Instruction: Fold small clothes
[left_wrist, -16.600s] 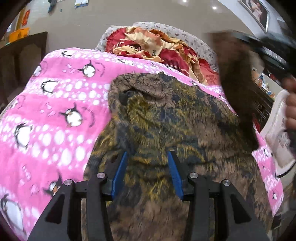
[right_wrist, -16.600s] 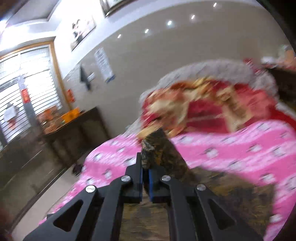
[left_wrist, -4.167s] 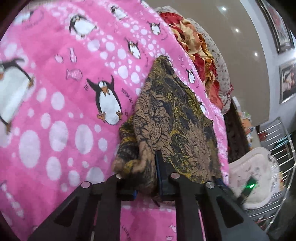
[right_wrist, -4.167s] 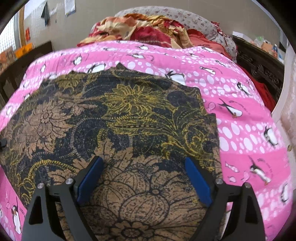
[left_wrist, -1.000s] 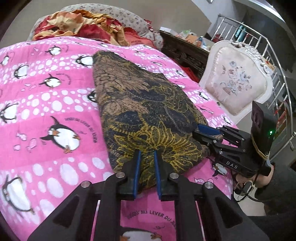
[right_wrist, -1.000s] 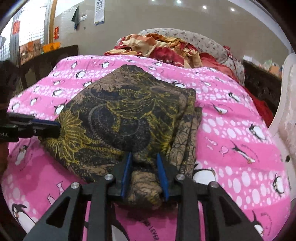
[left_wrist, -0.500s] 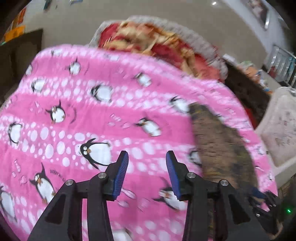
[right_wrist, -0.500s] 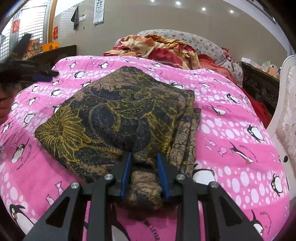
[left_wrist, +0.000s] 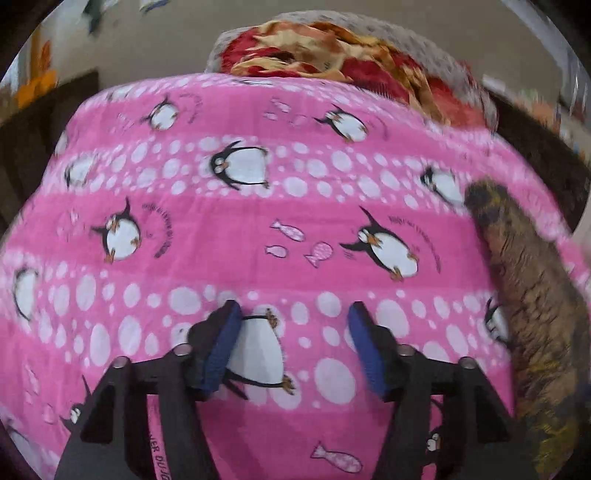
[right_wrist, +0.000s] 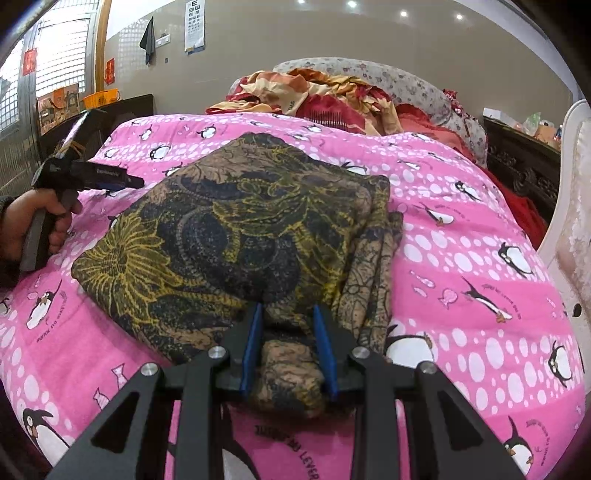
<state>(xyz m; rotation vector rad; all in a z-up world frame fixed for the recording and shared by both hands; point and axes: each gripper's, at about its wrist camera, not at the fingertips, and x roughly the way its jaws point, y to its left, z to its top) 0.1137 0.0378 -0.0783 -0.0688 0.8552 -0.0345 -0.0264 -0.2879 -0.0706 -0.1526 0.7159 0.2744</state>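
The folded brown and black garment with a gold floral print (right_wrist: 240, 229) lies on the pink penguin blanket (right_wrist: 480, 258). My right gripper (right_wrist: 288, 314) is shut on a bunched near corner of the garment. In the left wrist view the garment (left_wrist: 532, 295) shows only at the right edge, blurred. My left gripper (left_wrist: 291, 321) is open and empty above bare blanket (left_wrist: 258, 221), left of the garment. It also shows in the right wrist view (right_wrist: 125, 181), held in a hand off the garment's left side.
A heap of red and gold bedding (right_wrist: 317, 96) lies at the head of the bed. A dark wooden cabinet (right_wrist: 524, 166) and a white chair (right_wrist: 569, 229) stand to the right. A dark bench (right_wrist: 92, 114) stands at the left.
My left gripper has let go of the garment, opened and swung left over bare blanket. My right gripper stays shut on the garment's near corner.
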